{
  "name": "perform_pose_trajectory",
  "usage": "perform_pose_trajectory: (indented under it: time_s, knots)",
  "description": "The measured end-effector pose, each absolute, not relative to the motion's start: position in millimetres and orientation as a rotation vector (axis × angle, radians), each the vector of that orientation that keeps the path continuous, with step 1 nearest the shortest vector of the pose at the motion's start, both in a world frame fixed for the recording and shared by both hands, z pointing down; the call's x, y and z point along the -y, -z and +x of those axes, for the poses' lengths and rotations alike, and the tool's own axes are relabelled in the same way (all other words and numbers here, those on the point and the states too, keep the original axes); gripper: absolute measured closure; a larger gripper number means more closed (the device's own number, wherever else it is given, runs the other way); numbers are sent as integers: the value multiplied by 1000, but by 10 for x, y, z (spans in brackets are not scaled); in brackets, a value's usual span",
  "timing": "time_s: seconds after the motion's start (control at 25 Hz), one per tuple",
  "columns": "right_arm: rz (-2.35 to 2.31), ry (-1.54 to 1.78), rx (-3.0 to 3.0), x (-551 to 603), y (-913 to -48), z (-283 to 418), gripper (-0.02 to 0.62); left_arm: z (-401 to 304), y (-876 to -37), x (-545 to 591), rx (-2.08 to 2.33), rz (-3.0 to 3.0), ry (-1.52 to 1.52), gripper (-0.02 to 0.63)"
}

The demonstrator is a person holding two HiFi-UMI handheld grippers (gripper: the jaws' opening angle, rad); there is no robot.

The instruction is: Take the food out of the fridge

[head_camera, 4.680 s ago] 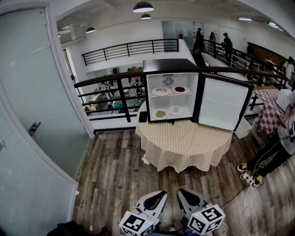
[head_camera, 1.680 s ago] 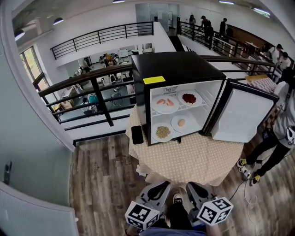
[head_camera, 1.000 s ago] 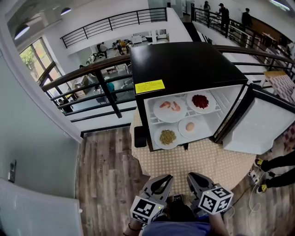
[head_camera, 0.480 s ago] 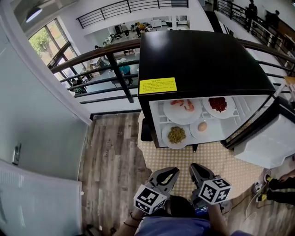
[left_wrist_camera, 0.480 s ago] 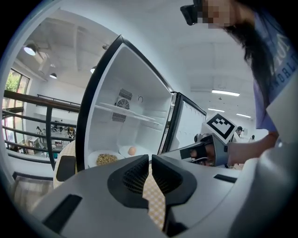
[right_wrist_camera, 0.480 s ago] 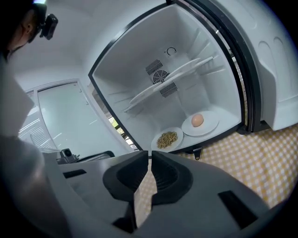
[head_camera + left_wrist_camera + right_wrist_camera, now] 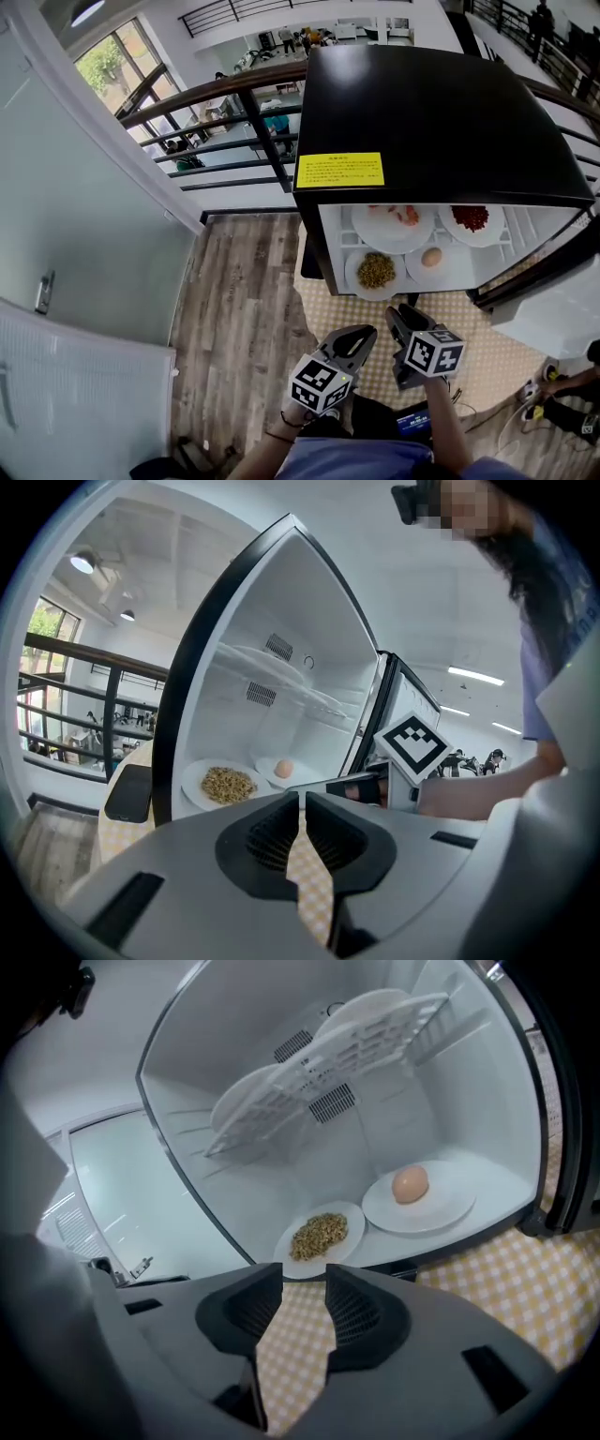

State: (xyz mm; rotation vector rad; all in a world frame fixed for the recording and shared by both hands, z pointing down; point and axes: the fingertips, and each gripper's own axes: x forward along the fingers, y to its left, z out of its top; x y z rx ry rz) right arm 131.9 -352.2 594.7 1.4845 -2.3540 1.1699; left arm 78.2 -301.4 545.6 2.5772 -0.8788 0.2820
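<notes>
Head view: the fridge [image 7: 441,122] is standing open on the checked desk [image 7: 352,314], and all four plates of food are sitting inside it, the shrimp plate [image 7: 394,223] and the red food plate [image 7: 472,221] on the upper shelf, the grain plate [image 7: 376,271] and the egg plate [image 7: 432,260] on the fridge floor. The left tool [image 7: 364,334] is hanging clenched and empty just before the opening. The right tool [image 7: 396,313] is pointing toward the two lower plates; its jaws have just been opening, with only checked cloth showing between them. By this reading the task is barely beginning: nothing is being grasped, no plate is out, and all four are waiting to be carried to the desk
</notes>
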Motion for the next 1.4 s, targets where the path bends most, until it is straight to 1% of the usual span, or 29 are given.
perform_pose_trajectory:
  time_s: [0.08, 0.2, 0.68, 0.72, 0.76, 1.0, 1.04, 1.12, 1.16, 1.28, 1.4]
  knots:
    - [1474, -1220, 2331, 3605, -6087, 1314, 449, 755, -5552, 3080, 884, 2552, -301, 588]
    - [1481, -1304, 2288, 3707, -6262, 1303, 437, 696, -5641, 3154, 908, 2531, -332, 588]
    - [1581, -1581, 2277, 3997, -6326, 1258, 437, 535, -5820, 3079, 948, 2453, -377, 588]
    - [1586, -1603, 2270, 4006, -6333, 1263, 443, 528, -5826, 3078, 949, 2448, -378, 588]
    - [1589, -1623, 2261, 4009, -6342, 1272, 477, 524, -5829, 3075, 951, 2445, -379, 588]
    - [1535, -1819, 2226, 3923, -6351, 1300, 509, 533, -5836, 3016, 916, 2431, -394, 584]
    - [1524, -1833, 2222, 3890, -6347, 1304, 512, 538, -5845, 3008, 898, 2424, -395, 573]
    - [1508, -1860, 2214, 3819, -6344, 1317, 514, 559, -5878, 3000, 854, 2405, -399, 482]
    - [1501, -1880, 2209, 3784, -6346, 1326, 517, 574, -5902, 3001, 834, 2397, -404, 454]
    - [1489, -1947, 2194, 3683, -6358, 1364, 525, 627, -5982, 3044, 798, 2385, -417, 420]
    - [1485, -1963, 2173, 3588, -6377, 1411, 532, 660, -6056, 3153, 791, 2362, -414, 403]
